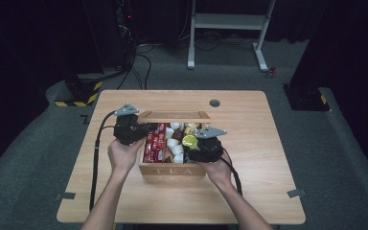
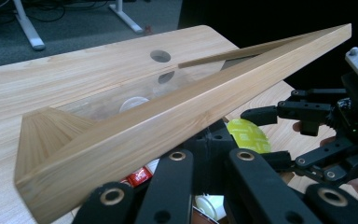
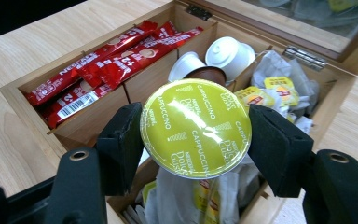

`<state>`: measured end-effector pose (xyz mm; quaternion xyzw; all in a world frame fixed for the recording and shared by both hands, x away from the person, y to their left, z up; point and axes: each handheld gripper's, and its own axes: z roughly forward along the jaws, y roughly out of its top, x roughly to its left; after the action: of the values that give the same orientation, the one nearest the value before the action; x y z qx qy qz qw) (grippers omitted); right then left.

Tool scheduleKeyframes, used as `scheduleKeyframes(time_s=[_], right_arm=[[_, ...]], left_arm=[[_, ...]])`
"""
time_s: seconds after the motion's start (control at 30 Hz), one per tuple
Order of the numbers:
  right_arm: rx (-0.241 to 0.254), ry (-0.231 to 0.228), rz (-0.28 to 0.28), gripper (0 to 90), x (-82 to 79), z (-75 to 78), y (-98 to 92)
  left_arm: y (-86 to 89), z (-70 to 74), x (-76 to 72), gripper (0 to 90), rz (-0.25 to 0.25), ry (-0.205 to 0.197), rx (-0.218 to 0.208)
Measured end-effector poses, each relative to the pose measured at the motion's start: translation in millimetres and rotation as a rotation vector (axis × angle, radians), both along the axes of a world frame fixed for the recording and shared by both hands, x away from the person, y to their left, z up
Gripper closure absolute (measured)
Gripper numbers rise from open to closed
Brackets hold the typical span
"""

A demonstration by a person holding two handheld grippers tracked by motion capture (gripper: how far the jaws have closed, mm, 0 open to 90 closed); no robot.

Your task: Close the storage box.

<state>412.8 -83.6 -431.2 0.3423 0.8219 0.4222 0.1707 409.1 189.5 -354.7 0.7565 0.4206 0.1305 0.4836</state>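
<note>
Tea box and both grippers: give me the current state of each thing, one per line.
Tea box: open.
Lid: raised, tilted back on its hinges.
Left gripper: at the lid's left edge; jaw state unclear.
Right gripper: shut on the capsule.
Cappuccino capsule: held above the box, foil top facing the camera.
Red sachets: lying in the left compartment.

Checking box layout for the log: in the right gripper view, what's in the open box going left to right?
Red Nescafe sachets → white capsules → yellow tea bags. The right gripper holds a green cappuccino capsule in front of them, so it has no place in that order.
</note>
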Motion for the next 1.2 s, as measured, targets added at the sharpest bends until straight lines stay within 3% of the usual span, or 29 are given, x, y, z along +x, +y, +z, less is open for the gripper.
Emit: scheduleKeyframes(time_s=[0.63, 1.2], right_arm=[[0.023, -0.017, -0.051, 38.1, 0.6, 5.9, -30.0], [0.039, -0.006, -0.121, 38.0, 1.9, 5.3, -66.2]], left_arm=[[-1.6, -0.7, -0.9, 90.0, 0.000, 0.004, -0.002], [-3.6, -1.3, -1.1, 90.0, -0.011, 0.005, 0.000]])
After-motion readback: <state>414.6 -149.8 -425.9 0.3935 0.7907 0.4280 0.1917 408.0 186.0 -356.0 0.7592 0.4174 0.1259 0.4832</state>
